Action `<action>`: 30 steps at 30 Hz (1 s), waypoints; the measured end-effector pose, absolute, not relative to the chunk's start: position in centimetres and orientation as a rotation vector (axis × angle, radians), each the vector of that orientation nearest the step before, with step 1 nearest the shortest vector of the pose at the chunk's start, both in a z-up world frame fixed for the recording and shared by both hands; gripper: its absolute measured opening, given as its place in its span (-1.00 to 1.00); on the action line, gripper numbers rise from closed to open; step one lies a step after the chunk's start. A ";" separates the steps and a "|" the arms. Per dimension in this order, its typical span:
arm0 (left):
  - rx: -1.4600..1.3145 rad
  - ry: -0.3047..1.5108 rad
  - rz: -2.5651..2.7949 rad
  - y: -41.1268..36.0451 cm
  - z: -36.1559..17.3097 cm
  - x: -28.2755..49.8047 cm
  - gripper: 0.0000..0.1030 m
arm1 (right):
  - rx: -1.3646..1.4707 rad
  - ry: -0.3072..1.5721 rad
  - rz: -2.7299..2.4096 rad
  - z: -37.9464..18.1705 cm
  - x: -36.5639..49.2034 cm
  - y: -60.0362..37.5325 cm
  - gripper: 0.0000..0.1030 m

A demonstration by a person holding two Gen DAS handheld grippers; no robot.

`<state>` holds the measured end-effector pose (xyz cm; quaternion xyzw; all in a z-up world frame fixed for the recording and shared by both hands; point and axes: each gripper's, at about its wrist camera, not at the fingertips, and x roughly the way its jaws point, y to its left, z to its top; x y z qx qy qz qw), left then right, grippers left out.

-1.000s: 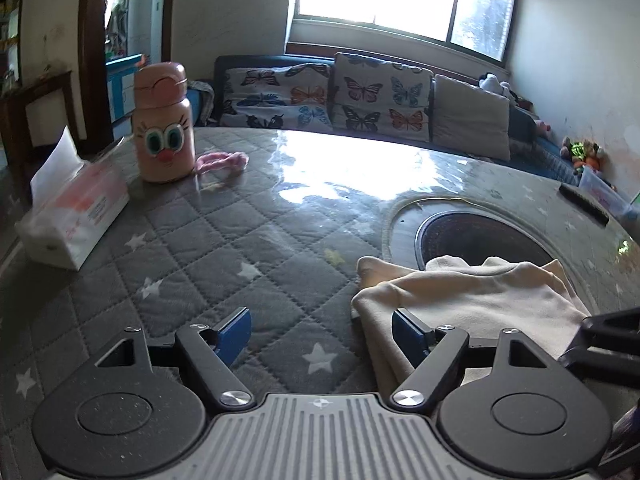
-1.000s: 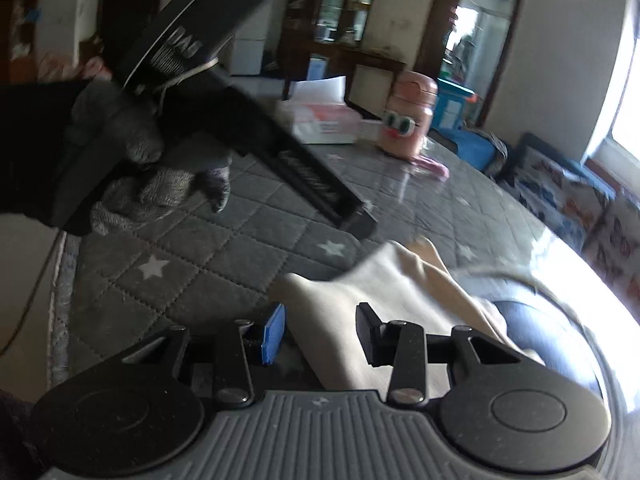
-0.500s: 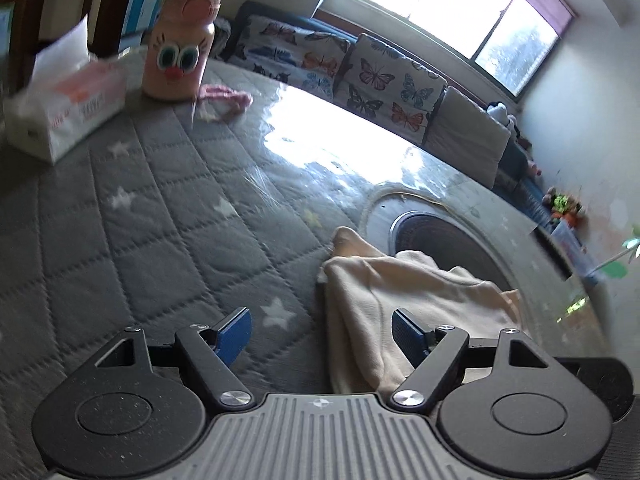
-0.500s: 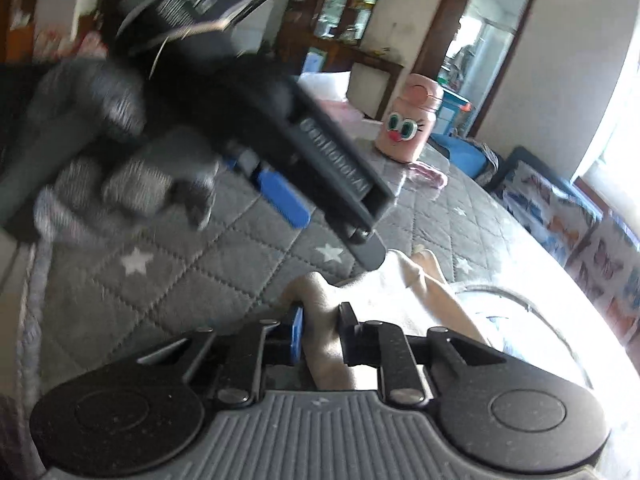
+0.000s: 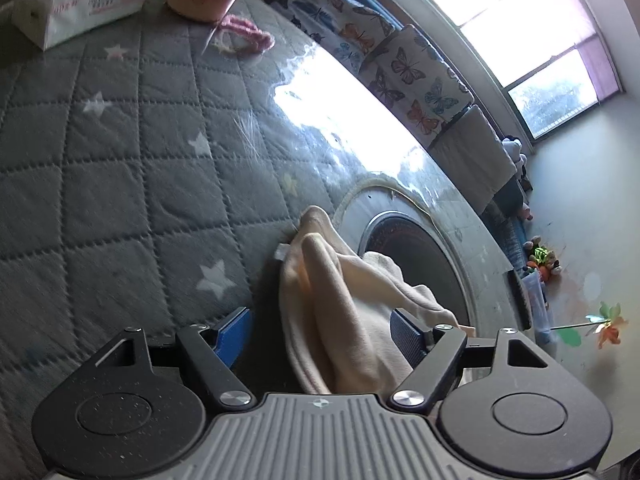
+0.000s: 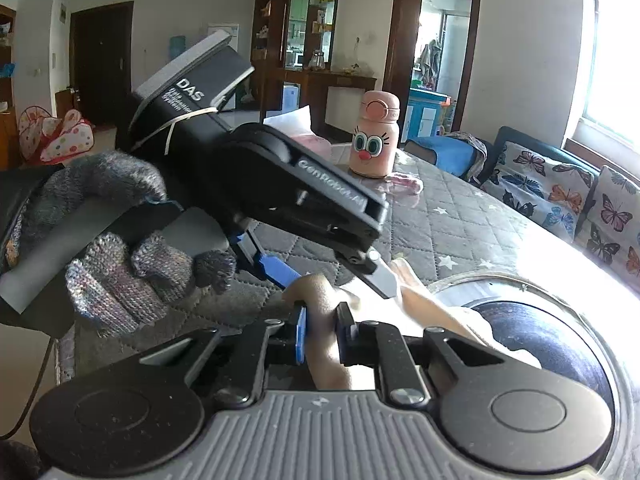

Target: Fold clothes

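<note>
Table (image 5: 120,152), largest item: covered in grey quilted cloth with white stars under a clear glossy sheet; a round dark inset (image 5: 420,264) is sunk into it on the window side.

Tissue pack (image 5: 80,4), far corner of the table, beside a pink bottle with a cartoon face (image 6: 374,136); a small pink band (image 5: 244,38) lies next to the bottle. None bears on the task.

Cream garment (image 5: 340,320), bunched near the table's close edge, partly lying over the rim of the inset.

Left gripper (image 5: 320,330), held by a gloved hand (image 6: 120,272): jaws wide apart and closing, with a raised ridge of the garment standing between them; the pads do not press on it.

Right gripper (image 6: 322,330): nearly closed, pinching a narrow fold of the same cloth between its pads.

Handling note: the step appears to be securing a second hold before lifting. The left jaws should finish closing on the hem itself, not a loose wrinkle; which layer lies between them is hard to tell from this angle. Then draw both holds apart evenly so the cloth spreads flat.
</note>
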<state>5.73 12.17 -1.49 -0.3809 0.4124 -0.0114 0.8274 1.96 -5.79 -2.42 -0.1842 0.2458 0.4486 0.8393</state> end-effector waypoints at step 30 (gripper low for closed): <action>-0.804 0.884 -0.025 11.4 -2.7 5.9 -0.62 | -0.201 0.630 0.539 -3.3 10.0 -17.8 -0.39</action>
